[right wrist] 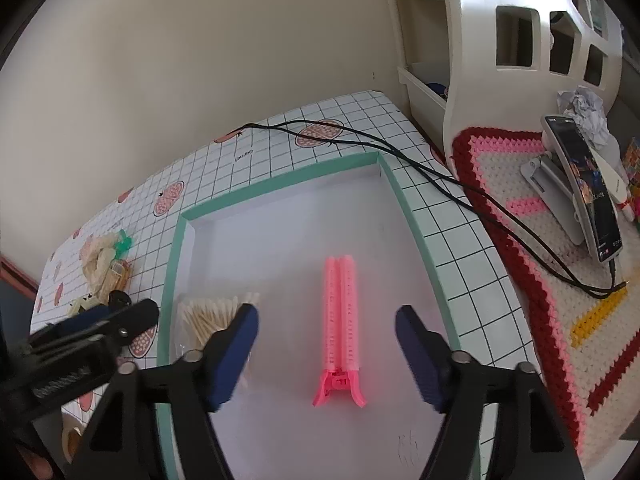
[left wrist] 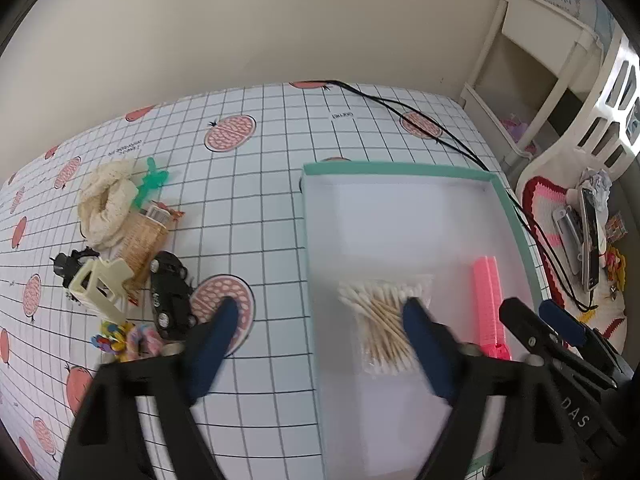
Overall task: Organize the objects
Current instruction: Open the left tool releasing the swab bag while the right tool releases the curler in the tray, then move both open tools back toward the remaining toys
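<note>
A white box with a mint green rim [left wrist: 396, 169] [right wrist: 280, 186] lies on the grid-patterned tablecloth. Inside it rest a bag of cotton swabs [left wrist: 382, 312] [right wrist: 204, 314] and a pink hair clip [left wrist: 488, 304] [right wrist: 340, 320]. My left gripper [left wrist: 320, 312] is open and empty, straddling the box's left wall, one finger over the swabs. My right gripper [right wrist: 326, 320] hangs open over the pink clip, holding nothing. To the left of the box lies a pile: cream scrunchie [left wrist: 106, 204], green clip [left wrist: 150, 186], woven pouch [left wrist: 144, 240], cream claw clip [left wrist: 98, 286], black toy car [left wrist: 170, 294], colourful hair ties [left wrist: 128, 338].
Black cables [left wrist: 420, 120] [right wrist: 440, 178] run across the table past the box's far right corner. A crocheted mat [right wrist: 560, 280] to the right carries a phone on a stand [right wrist: 588, 192]. A white shelf unit [right wrist: 520, 40] stands behind it. A wall bounds the table's far side.
</note>
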Demonstrator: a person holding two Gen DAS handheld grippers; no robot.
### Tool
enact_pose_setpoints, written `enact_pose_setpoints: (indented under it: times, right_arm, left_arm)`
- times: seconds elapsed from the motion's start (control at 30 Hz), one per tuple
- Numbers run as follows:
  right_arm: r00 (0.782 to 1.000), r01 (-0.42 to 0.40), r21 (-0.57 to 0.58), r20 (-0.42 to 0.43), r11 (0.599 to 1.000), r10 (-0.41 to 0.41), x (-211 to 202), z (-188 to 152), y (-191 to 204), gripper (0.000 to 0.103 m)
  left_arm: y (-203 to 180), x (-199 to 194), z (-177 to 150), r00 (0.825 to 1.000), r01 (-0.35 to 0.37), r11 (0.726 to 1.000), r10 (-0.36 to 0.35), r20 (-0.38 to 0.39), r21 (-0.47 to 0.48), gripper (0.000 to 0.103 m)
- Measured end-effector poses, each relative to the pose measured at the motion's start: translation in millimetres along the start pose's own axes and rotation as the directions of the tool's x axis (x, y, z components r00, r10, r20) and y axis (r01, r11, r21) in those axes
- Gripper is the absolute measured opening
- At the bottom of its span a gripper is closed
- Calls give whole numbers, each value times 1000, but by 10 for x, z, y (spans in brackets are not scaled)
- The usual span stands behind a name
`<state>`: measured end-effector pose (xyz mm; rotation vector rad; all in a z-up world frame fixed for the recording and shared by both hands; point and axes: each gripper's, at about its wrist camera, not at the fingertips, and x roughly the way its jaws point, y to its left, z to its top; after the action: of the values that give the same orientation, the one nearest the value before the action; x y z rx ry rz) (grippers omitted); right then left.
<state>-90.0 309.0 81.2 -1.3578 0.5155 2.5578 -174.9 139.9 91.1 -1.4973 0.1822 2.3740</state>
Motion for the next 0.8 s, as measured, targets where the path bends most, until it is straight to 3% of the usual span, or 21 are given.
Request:
enact_pose_setpoints:
  times: [0.1,0.2,0.3,0.67,0.8]
  right_arm:
    - [1000,14,-29,3,999,-14,-7,-6,34,95]
    - [1000,11,-40,2,999,-11,-7,-18,58,103]
    - [1000,7,-35,0,999,-7,-3,-26,57,103]
    - [999,31,-56,26,998,-30,-67,-23,41,103]
    - [999,-23,-58,42,998,25,-125,-5,87,103]
  left_arm:
    - [44,-17,26,1000,-5,1000,5,4,11,89]
    - [70,-34,62,1000,-20,1000,20,0,13,90]
    - [83,-72,103,1000,-23,1000,23,8,16,103]
    - [126,-163,188,1000,-11,1000,11,18,7,103]
    - [153,-175,181,999,-20,1000,20,26,4,103]
